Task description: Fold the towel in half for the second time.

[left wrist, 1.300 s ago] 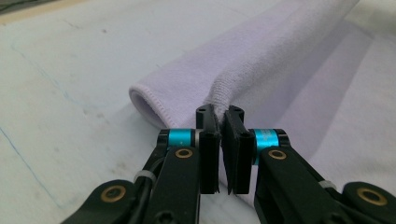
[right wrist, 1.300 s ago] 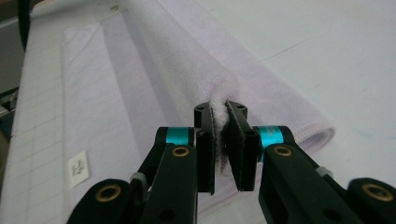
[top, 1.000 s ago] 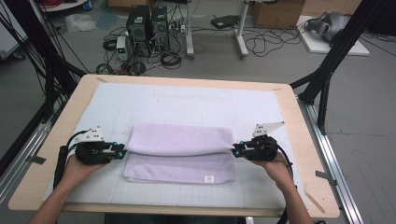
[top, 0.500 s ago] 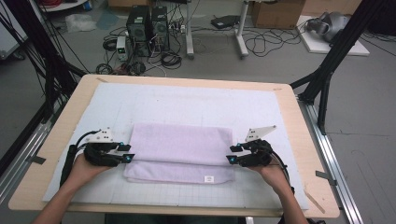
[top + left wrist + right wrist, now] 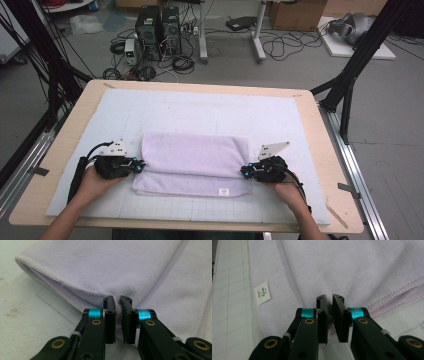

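While both pairs of jaws have just been closing, each now pinches a short side of the folded towel (image 5: 194, 163): left gripper (image 5: 134, 165) and right gripper (image 5: 246, 172). Judged step: gripping for the next fold. Next move needs an even lift of both ends. Towel lies mid-bench (image 5: 65, 145), on the white mat (image 5: 210, 112). How many layers each grip takes is hidden.

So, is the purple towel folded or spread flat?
Folded. The towel lies in layers: an upper layer covers most of it, a lower strip shows at the near edge, and stacked hems show in the gripper views.
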Demonstrator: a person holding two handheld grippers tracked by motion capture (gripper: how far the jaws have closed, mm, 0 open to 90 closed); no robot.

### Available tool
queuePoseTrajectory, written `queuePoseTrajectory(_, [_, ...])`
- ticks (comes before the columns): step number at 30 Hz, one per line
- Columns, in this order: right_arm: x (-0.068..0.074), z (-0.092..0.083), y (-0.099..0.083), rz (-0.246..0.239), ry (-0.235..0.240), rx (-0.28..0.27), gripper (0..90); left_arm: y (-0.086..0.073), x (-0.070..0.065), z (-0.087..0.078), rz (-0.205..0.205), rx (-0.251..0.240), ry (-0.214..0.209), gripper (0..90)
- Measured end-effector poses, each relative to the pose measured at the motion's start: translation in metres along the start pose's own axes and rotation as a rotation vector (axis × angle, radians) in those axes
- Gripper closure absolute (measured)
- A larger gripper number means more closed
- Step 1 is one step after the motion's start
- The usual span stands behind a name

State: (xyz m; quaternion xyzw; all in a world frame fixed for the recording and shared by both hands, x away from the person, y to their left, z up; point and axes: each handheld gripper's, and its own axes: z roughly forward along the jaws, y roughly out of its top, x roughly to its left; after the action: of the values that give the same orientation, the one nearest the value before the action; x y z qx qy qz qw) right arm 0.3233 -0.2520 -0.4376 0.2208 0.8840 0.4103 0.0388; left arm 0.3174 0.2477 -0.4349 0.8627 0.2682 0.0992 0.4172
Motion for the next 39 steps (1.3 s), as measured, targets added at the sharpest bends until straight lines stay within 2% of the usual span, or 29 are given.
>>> queuePoseTrajectory(2, [-0.001, -0.005, 0.004, 0.005, 0.001, -0.011, 84.6, 0.004, -0.001, -0.008, -0.012, -0.023, 0.000, 82.7])
queuePoseTrajectory(5, [0.000, -0.018, 0.010, 0.011, 0.000, -0.071, 84.8, 0.012, -0.005, -0.023, -0.010, -0.065, 0.003, 82.6])
queuePoseTrajectory(7, [0.002, -0.028, 0.014, 0.004, -0.005, -0.102, 84.8, 0.017, -0.010, -0.033, -0.005, -0.085, 0.002, 82.6])
queuePoseTrajectory(10, [0.010, -0.039, 0.017, -0.010, 0.003, -0.134, 84.9, 0.017, -0.021, -0.045, 0.019, -0.091, -0.003, 82.7])
queuePoseTrajectory(14, [0.026, -0.045, 0.012, -0.025, 0.026, -0.135, 85.0, 0.004, -0.039, -0.053, 0.031, -0.084, -0.022, 82.7])
queuePoseTrajectory(17, [0.038, -0.041, 0.002, -0.028, 0.071, -0.113, 84.2, -0.009, -0.048, -0.052, 0.039, -0.060, -0.059, 81.2])
queuePoseTrajectory(18, [0.040, -0.039, -0.001, -0.024, 0.092, -0.100, 81.4, -0.012, -0.050, -0.050, 0.035, -0.055, -0.063, 78.3])
queuePoseTrajectory(20, [0.042, -0.035, -0.005, -0.017, 0.099, -0.097, 76.1, -0.014, -0.051, -0.048, 0.029, -0.051, -0.063, 68.1])
queuePoseTrajectory(21, [0.041, -0.035, -0.005, -0.010, 0.098, -0.107, 74.0, -0.014, -0.051, -0.048, 0.025, -0.054, -0.060, 63.9])
queuePoseTrajectory(26, [0.039, -0.029, -0.002, -0.006, 0.089, -0.099, 68.6, -0.011, -0.044, -0.043, 0.005, -0.061, -0.040, 58.5])
queuePoseTrajectory(30, [0.033, -0.027, 0.003, -0.004, 0.055, -0.107, 67.7, -0.007, -0.036, -0.038, -0.012, -0.069, -0.020, 58.0])
queuePoseTrajectory(35, [0.013, -0.025, 0.012, 0.024, -0.009, -0.120, 65.8, 0.004, -0.023, -0.029, -0.030, -0.089, 0.015, 58.0])
queuePoseTrajectory(36, [0.008, -0.023, 0.015, 0.023, -0.033, -0.120, 65.7, 0.008, -0.019, -0.027, -0.035, -0.094, 0.024, 58.0])
queuePoseTrajectory(39, [-0.006, -0.015, 0.029, 0.031, -0.062, -0.119, 67.7, 0.021, -0.006, -0.018, -0.048, -0.116, 0.064, 60.7])
